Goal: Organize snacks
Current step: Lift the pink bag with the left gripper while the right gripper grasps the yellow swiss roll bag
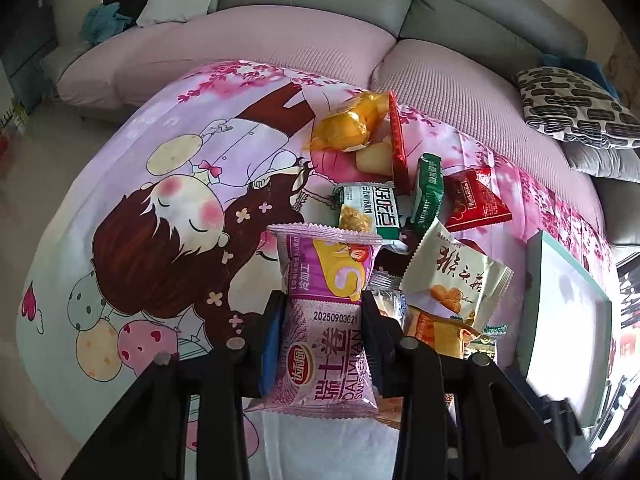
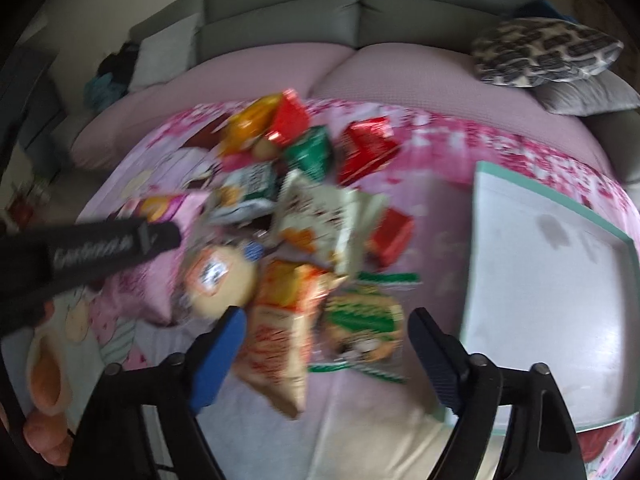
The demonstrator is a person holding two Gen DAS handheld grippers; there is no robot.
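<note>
Left gripper clamped across the middle of a purple Swiss-roll packet, packet hanging between the jaws above the cartoon-print cloth. Right gripper has its jaws parted, nothing pinched; view is blurred, but an orange-and-cream cracker packet and a green-trimmed clear packet lie on the cloth between and just ahead of the blue pads. Remaining snacks sit heaped mid-cloth: white-and-green packet, red triangular packet, cream biscuit packet, yellow wrapped cake. White tray with teal rim stands to the right of the heap, apparently empty. Judgement: step in hand is carrying the Swiss roll to the tray while the right tool lines up its own pick; task looks barely begun. To do it well: keep the clamp steady, since the film is slick and the cake soft; cross above the heap rather than through it; set the packet flat against a tray edge to leave room for rows. Right tool should settle on one packet only, jaws straddling its narrow width, before closing
</note>
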